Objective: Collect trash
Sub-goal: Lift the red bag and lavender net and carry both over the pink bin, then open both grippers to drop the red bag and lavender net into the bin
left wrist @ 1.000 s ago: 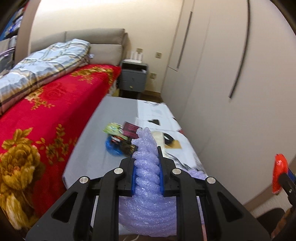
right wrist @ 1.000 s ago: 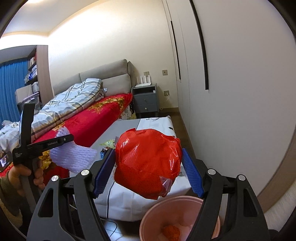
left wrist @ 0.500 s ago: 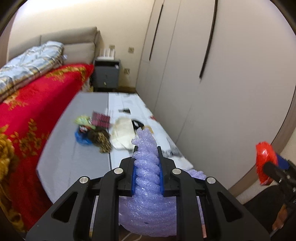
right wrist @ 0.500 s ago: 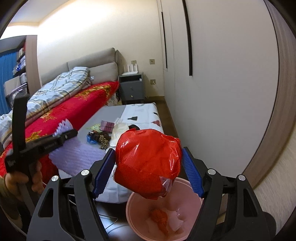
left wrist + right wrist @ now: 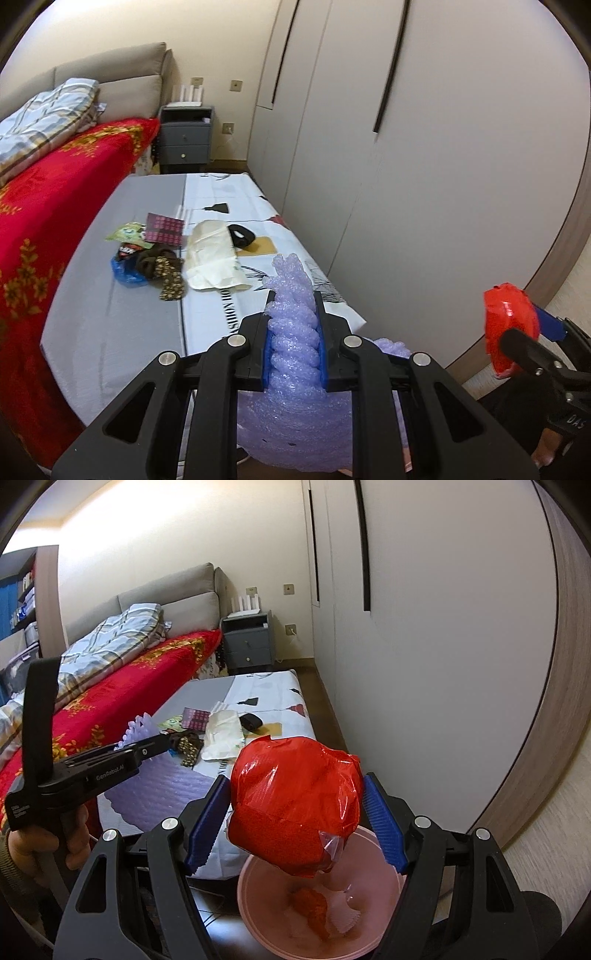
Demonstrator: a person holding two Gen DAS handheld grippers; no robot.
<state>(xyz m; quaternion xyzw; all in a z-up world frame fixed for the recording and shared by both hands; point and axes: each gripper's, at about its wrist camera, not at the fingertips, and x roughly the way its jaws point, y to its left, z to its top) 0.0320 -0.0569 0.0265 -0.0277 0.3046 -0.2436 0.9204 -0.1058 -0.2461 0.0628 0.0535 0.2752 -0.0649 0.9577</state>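
Trash in both tools has dropped closer to the pink bin point(image 5: 258, 915): our right tool point(image 5: 295, 812) grips the red bag point(image 5: 295, 797), our left tool point(image 5: 294, 343) pinches purple foam point(image 5: 291, 332).

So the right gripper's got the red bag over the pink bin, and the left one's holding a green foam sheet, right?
Not quite: the foam sheet in the left gripper is purple, not green, as the left wrist view shows. The rest holds: the right gripper has the red bag over the pink bin.
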